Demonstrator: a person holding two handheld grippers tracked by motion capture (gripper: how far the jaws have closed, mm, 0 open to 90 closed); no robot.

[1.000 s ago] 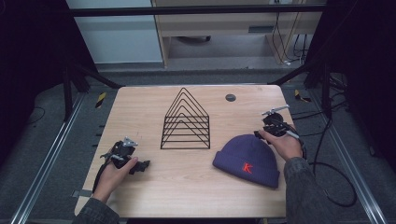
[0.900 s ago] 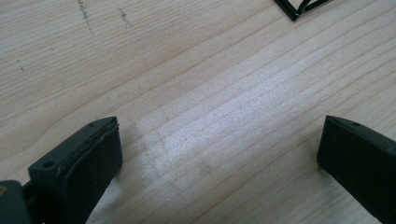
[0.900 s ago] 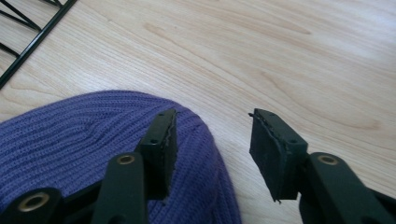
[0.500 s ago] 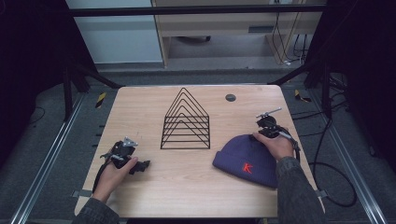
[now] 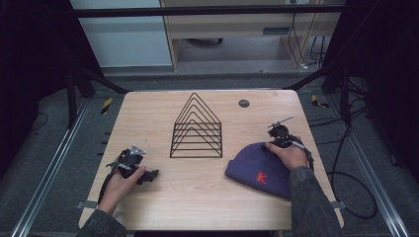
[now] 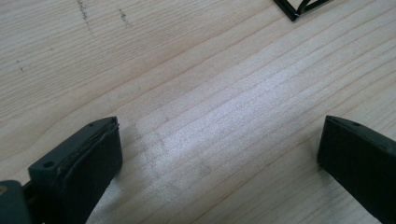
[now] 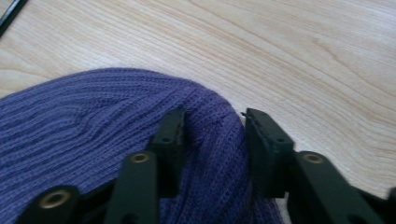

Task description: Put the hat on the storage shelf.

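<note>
One beanie [image 5: 261, 170] crown toward gripper [image 7: 212, 128].

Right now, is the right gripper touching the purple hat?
Touching. In the right gripper view, the right gripper has its two jaws pressed on a fold of the purple hat at its edge, with knit bunched between them.

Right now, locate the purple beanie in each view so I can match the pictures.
High view: purple beanie at lower right, under the right gripper.
Left gripper view: bare table, no beanie.
Right gripper view: beanie fills lower left, a fold between the jaws.
Shared landmark: black wire rack, its corner at top.
</note>
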